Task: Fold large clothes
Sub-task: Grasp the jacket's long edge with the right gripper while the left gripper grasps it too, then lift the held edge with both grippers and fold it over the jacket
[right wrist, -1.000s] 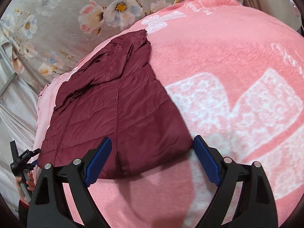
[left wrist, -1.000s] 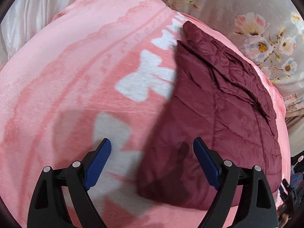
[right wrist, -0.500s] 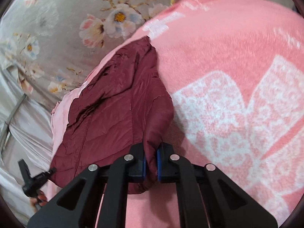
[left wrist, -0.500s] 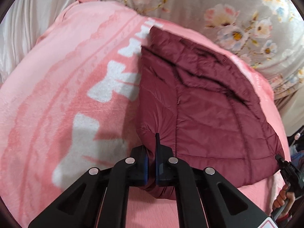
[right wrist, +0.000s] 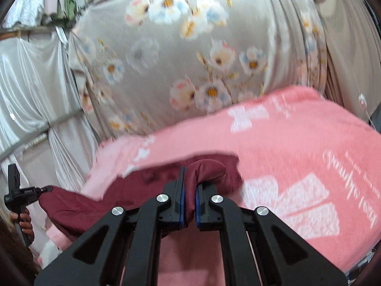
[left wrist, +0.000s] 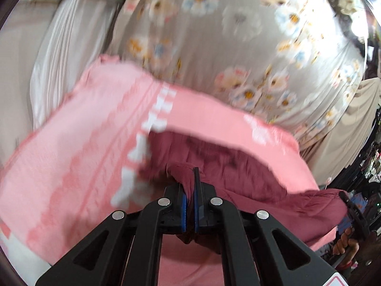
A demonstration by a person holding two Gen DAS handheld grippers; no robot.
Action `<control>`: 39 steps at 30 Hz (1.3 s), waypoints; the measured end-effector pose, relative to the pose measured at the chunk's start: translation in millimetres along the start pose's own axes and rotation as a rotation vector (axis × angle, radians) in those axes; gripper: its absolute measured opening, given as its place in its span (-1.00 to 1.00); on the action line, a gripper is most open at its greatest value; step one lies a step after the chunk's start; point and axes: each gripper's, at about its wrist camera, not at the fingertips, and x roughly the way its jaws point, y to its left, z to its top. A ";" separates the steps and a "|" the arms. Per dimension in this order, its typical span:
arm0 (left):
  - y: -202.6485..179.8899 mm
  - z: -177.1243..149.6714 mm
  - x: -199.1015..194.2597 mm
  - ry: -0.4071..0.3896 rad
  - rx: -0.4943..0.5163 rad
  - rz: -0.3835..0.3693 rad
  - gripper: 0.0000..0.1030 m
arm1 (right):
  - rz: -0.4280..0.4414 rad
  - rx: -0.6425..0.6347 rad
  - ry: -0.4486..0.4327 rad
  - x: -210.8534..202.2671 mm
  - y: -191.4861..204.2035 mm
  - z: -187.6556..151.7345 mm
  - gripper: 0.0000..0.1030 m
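Note:
A maroon quilted jacket (left wrist: 250,178) lies across a pink blanket (left wrist: 78,143), its near edge raised. My left gripper (left wrist: 189,186) is shut on one near corner of the jacket, with fabric bunched between its blue pads. In the right wrist view my right gripper (right wrist: 189,186) is shut on the other near corner of the jacket (right wrist: 95,205), and a fold of cloth bulges up over its fingers. Between the two grips the hem hangs off the blanket (right wrist: 297,155). The other gripper (left wrist: 354,212) shows at the lower right of the left view, and the other gripper (right wrist: 21,193) at the far left of the right view, each in a hand.
A grey floral sheet (left wrist: 238,47) hangs behind the bed. White draped cloth (right wrist: 31,90) covers the wall to the left. Beige curtain folds (left wrist: 352,119) hang at the right. The picture is blurred by motion.
Both grippers went from open over the jacket's near edge to shut on its corners. They have since risen, lifting the hem, and both views have tilted up toward the floral sheet.

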 end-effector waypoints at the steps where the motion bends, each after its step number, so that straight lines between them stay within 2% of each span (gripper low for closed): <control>1: -7.5 10.6 1.9 -0.021 0.024 0.011 -0.95 | 0.008 0.004 -0.020 6.2 0.2 10.2 -0.91; 3: -14.6 25.8 18.9 -0.023 0.047 0.024 -0.94 | -0.006 0.010 -0.037 24.8 -1.8 20.6 -0.91; 5: -17.0 38.8 45.6 -0.009 0.058 0.052 -0.94 | -0.044 0.030 -0.023 63.1 -11.7 28.7 -0.91; 10: -19.9 65.6 147.3 0.059 0.110 0.198 -0.92 | -0.107 0.112 0.058 157.4 -43.3 26.3 -0.90; 12: -18.1 69.1 193.9 0.101 0.139 0.269 -0.92 | -0.144 0.119 0.086 188.9 -50.5 19.8 -0.90; 15: -10.8 67.9 243.9 0.145 0.164 0.345 -0.92 | -0.197 0.121 0.136 236.7 -61.0 8.3 -0.90; 21: 16.2 54.4 312.4 0.234 0.146 0.411 -0.86 | -0.264 0.143 0.232 302.0 -79.8 -19.0 -0.90; 27: 37.5 36.7 352.4 0.287 0.111 0.441 -0.75 | -0.323 0.111 0.290 339.5 -84.4 -40.4 -0.88; 34: 45.5 21.5 368.4 0.272 0.095 0.427 -0.71 | -0.342 0.128 0.329 356.3 -98.5 -66.2 -0.82; 39: 48.5 16.3 370.8 0.244 0.083 0.407 -0.71 | -0.336 0.136 0.342 359.9 -100.1 -69.5 -0.79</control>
